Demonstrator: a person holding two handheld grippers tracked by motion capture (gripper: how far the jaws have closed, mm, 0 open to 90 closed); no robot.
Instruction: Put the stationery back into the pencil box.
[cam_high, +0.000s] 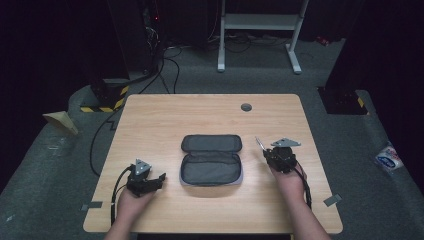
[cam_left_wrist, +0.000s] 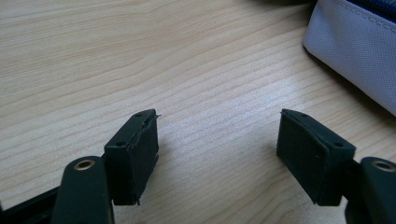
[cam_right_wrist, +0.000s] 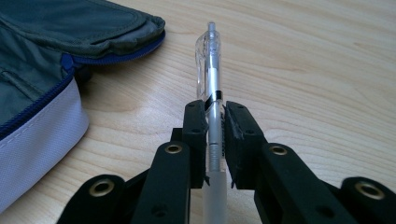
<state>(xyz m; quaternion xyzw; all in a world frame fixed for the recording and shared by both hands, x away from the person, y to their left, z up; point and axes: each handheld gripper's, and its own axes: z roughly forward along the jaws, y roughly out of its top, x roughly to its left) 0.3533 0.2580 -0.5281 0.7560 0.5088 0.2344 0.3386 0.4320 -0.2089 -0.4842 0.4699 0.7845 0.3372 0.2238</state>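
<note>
An open grey pencil case with a blue zipper lies unzipped in the middle of the wooden table. My right gripper is just right of the case, shut on a clear pen. The pen sticks out past the jaws, its clip end forward, and the right gripper clamps its barrel slightly above the wood. My left gripper rests low on the table left of the case, open. In the left gripper view the left gripper has bare wood between its jaws, and the case's pale edge is at upper right.
A round grey grommet sits near the table's far edge. Behind the table stand a white frame and cables on the grey floor. Black and yellow striped blocks lie at the far left. Bare wood surrounds the case.
</note>
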